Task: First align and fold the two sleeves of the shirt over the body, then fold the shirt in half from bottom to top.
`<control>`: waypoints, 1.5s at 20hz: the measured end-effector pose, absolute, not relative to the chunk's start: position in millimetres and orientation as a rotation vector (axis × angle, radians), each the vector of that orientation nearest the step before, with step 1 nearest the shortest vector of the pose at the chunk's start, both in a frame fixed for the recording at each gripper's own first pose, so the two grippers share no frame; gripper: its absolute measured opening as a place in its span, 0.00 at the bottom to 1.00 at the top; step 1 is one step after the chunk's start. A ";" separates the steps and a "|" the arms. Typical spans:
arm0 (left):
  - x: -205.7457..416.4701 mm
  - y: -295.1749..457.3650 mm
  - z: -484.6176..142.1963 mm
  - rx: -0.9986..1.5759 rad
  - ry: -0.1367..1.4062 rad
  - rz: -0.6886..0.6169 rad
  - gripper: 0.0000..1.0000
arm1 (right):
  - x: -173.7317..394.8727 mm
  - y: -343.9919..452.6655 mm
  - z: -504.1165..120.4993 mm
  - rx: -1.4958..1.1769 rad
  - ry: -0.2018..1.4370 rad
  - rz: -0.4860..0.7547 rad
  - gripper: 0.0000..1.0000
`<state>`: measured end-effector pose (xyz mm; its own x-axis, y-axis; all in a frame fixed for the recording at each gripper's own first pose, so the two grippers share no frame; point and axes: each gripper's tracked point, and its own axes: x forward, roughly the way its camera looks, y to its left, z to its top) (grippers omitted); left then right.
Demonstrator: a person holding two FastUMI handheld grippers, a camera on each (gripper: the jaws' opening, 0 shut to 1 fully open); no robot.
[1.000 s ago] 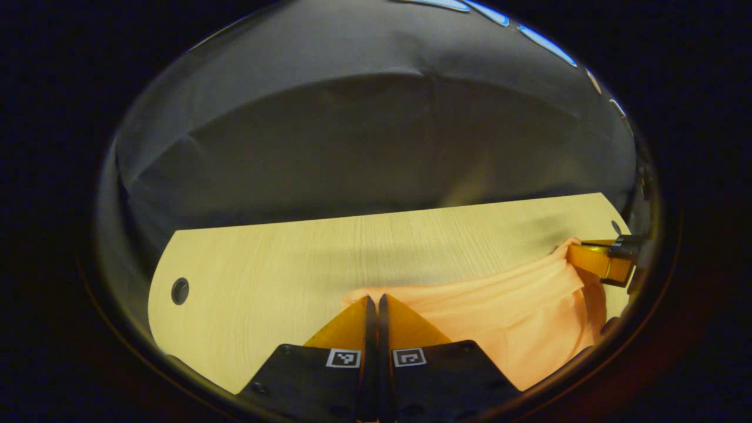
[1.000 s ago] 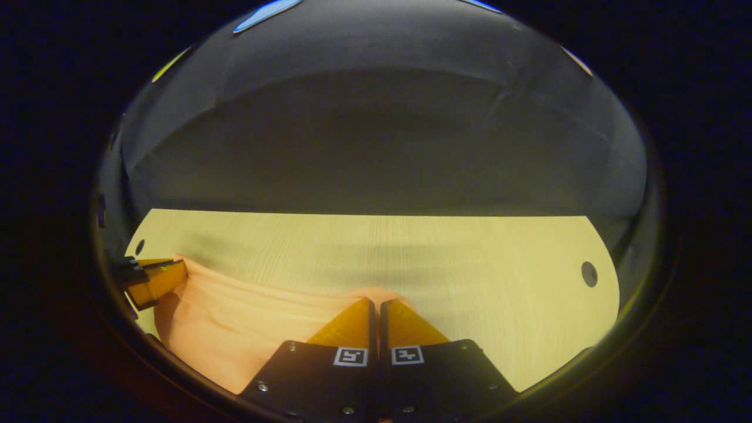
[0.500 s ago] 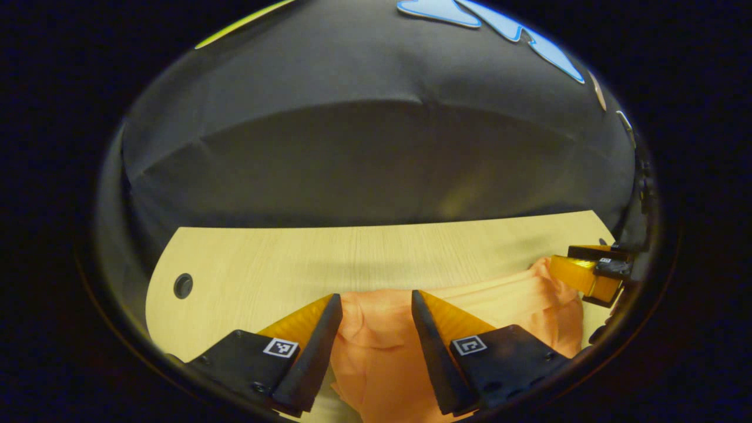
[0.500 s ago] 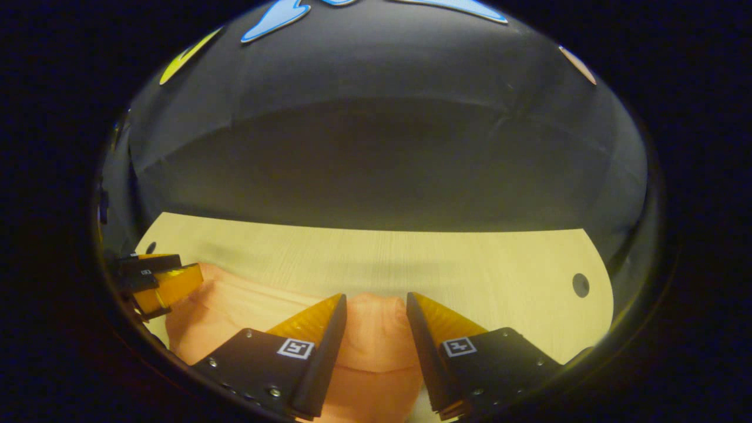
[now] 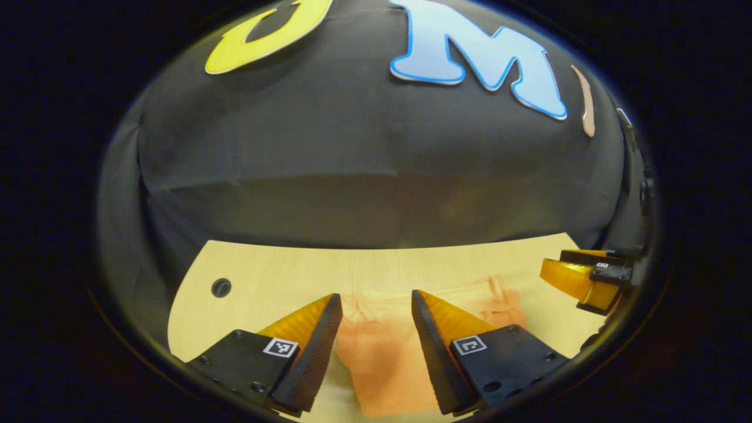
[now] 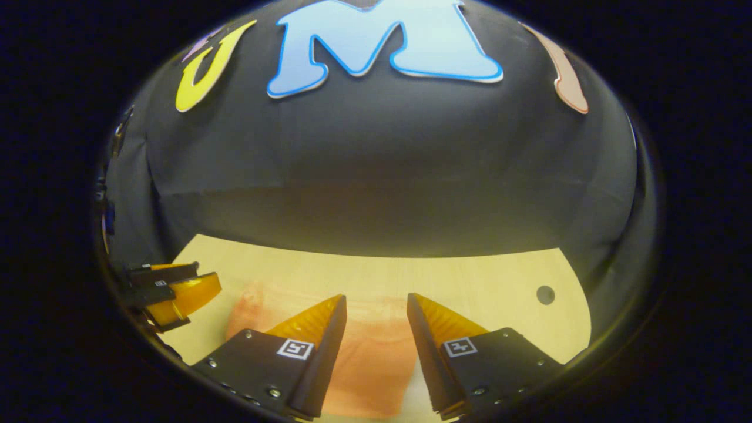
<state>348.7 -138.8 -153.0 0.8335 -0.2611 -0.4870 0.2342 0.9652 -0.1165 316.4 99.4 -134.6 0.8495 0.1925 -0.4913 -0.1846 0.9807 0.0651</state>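
Shirt (image 5: 382,346) edges blurred, partly hidden

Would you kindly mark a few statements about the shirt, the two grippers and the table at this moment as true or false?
1. The left gripper is open, its fingers apart with the orange shirt showing between them. True.
2. The right gripper is clamped on a sleeve. False: its fingers stand apart and press on nothing.
3. The shirt lies on the wooden table. True.
4. In the right gripper view, the left gripper appears at the right edge. False: it appears at the left edge.
5. The table has a round hole in its surface. True.
6. The shirt hangs in the air between the grippers. False: it rests on the table.
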 end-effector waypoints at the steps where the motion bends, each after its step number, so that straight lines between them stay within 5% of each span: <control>1: 332.2 -135.4 -140.0 -0.058 0.519 -0.262 0.80 | 301.5 98.4 -121.0 0.018 0.514 0.203 0.65; 12: 131.0 -92.4 -26.5 -0.039 0.387 -0.263 0.79 | 121.9 81.6 -15.0 0.047 0.381 0.227 0.65; 18: 35.5 -70.6 -16.8 -0.008 0.329 -0.251 0.80 | 28.3 93.6 -19.2 0.078 0.344 0.257 0.65; 30: -35.7 -62.3 -43.7 0.024 0.285 -0.289 0.79 | -36.1 87.8 -38.0 0.116 0.307 0.213 0.63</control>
<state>-35.7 -62.3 -43.7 0.9189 -0.2775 -0.2804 0.2842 0.9586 -0.0174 -36.1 87.8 -38.0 0.9310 0.2251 -0.2873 -0.1897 0.9710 0.1457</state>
